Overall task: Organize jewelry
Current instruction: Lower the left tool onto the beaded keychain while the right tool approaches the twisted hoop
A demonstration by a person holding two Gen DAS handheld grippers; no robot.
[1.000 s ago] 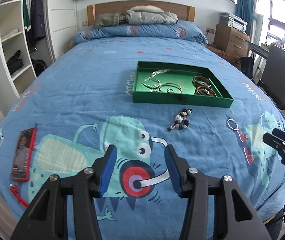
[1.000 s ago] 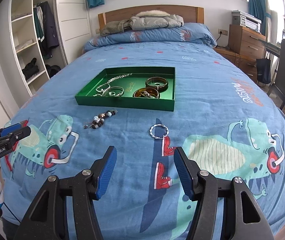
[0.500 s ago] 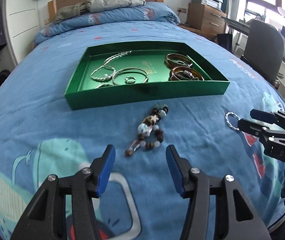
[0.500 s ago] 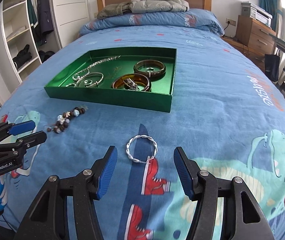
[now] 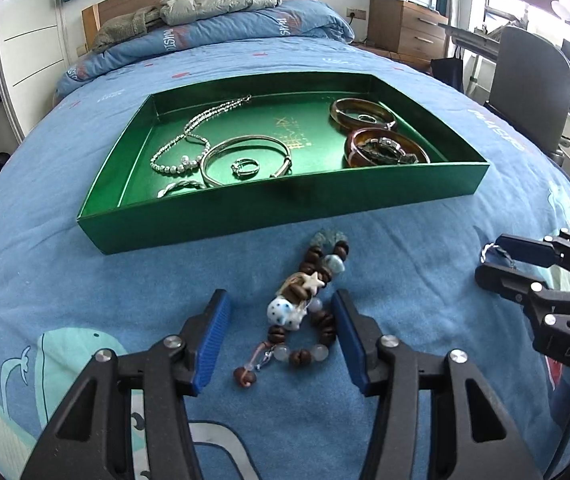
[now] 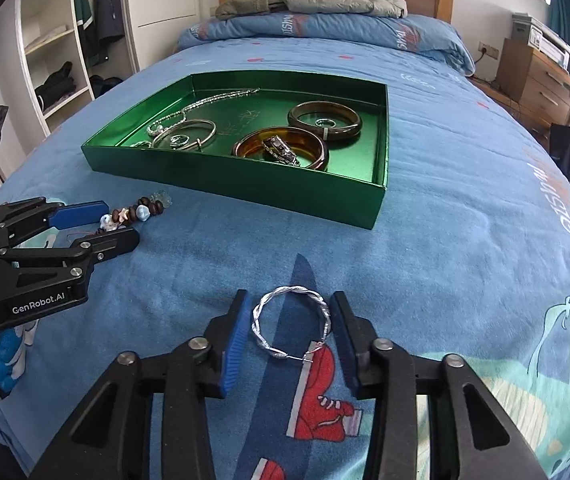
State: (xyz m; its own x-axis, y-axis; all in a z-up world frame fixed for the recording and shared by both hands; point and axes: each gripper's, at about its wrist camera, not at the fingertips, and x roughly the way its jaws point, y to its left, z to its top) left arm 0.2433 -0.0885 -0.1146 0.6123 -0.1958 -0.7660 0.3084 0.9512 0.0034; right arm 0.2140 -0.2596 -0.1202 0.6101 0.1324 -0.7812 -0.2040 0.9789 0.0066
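Note:
A beaded bracelet [image 5: 305, 312] with brown, blue and white beads lies on the blue bedspread, between the open fingers of my left gripper [image 5: 281, 332]. It also shows in the right wrist view [image 6: 137, 212]. A twisted silver bangle [image 6: 291, 326] lies on the bedspread between the open fingers of my right gripper [image 6: 289, 328]. A green tray [image 5: 285, 204] just beyond holds a silver chain, a silver bangle, rings and two amber bangles [image 6: 285, 148]. In the left wrist view the right gripper [image 5: 513, 260] is at the far right.
Pillows and a folded jacket [image 5: 213, 4] lie at the head of the bed. A wooden dresser [image 5: 409, 36] and a dark chair [image 5: 529, 80] stand to the right. Open wardrobe shelves [image 6: 53, 60] stand to the left.
Both grippers moved forward and down toward the bed. The beaded bracelet now lies between the left fingers and the silver bangle between the right fingers. Both stay open.

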